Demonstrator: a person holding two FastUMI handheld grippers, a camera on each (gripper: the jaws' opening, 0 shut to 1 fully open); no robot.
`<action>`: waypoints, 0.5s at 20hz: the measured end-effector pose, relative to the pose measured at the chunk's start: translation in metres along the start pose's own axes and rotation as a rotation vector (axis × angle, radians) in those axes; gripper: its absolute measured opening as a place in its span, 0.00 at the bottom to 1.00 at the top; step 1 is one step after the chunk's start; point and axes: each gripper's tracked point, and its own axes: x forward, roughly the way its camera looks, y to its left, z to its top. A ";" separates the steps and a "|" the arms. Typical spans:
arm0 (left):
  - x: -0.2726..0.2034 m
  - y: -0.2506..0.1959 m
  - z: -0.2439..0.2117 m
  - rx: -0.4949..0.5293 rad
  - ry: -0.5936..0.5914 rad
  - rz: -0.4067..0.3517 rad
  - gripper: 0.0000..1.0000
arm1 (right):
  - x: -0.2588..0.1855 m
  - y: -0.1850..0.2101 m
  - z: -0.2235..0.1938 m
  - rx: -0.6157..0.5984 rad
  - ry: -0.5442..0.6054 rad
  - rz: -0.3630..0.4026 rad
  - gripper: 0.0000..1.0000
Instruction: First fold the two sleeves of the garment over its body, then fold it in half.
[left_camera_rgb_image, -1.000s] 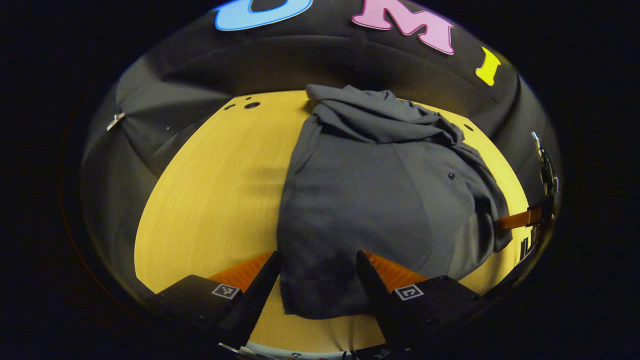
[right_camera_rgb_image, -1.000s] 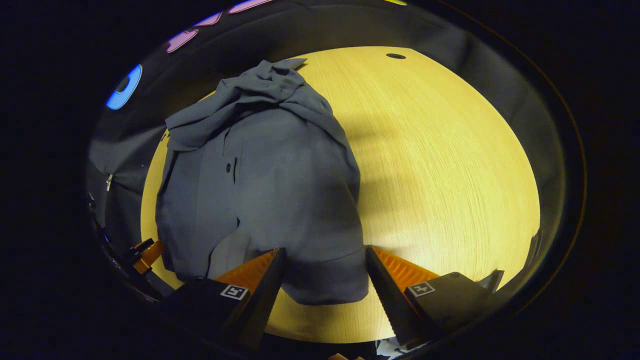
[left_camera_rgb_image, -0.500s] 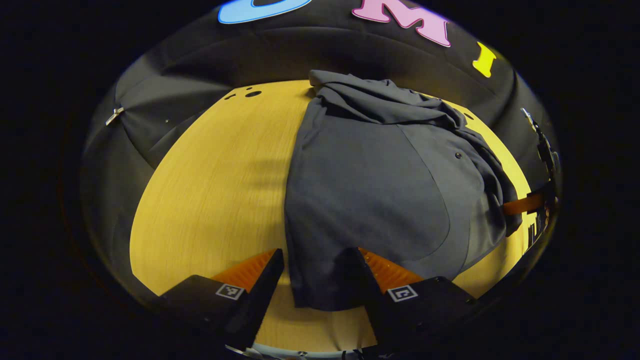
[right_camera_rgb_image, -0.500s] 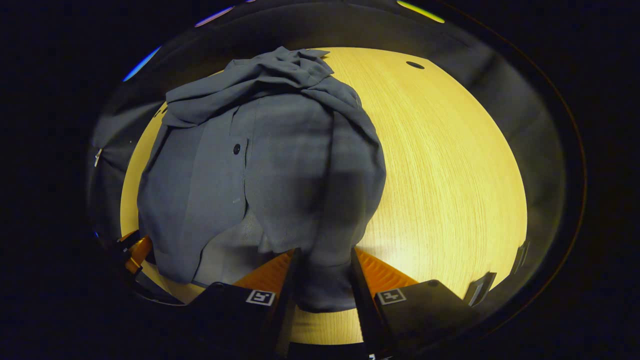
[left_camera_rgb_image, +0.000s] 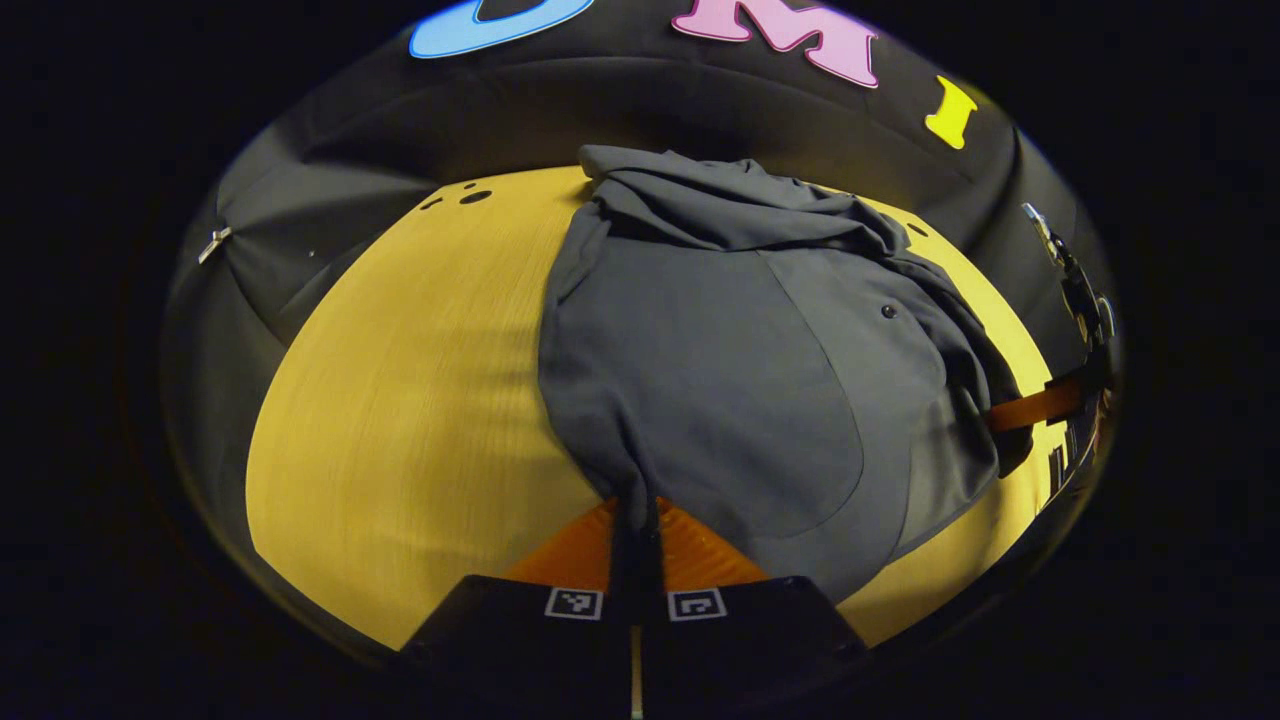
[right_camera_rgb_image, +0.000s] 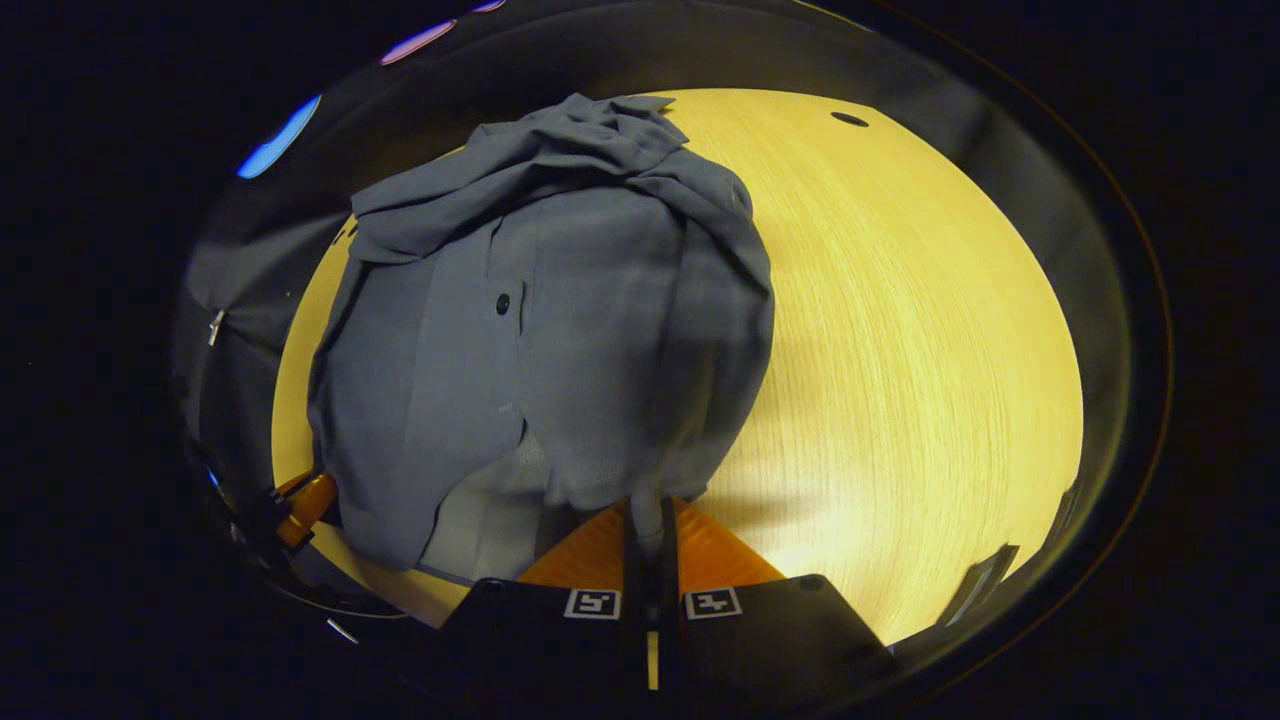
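- Left gripper view: left gripper (left_camera_rgb_image: 634, 520) has its fingers pinched tight on the near hem corner of the grey garment (left_camera_rgb_image: 740, 350), which lies on the yellow table (left_camera_rgb_image: 400, 400), sleeves bunched at the far end.
- Right gripper view: right gripper (right_camera_rgb_image: 648, 528) likewise clamps the other hem corner of the garment (right_camera_rgb_image: 560, 330).
- Risk, as I judge it: lifting unevenly could skew the half-fold, or thin cloth could slip free.

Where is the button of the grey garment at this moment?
In the left gripper view the button sits right of centre on the garment, below the bunched folds. In the right gripper view it lies left of centre.
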 end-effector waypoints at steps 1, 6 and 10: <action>-0.002 -0.001 0.002 -0.015 0.003 -0.008 0.07 | -0.003 0.002 0.003 0.021 -0.006 0.016 0.08; -0.028 -0.012 0.037 -0.097 -0.083 -0.060 0.06 | -0.028 0.000 0.027 0.070 -0.094 0.051 0.08; -0.047 -0.018 0.062 -0.101 -0.142 -0.083 0.06 | -0.045 0.007 0.044 0.047 -0.162 0.075 0.06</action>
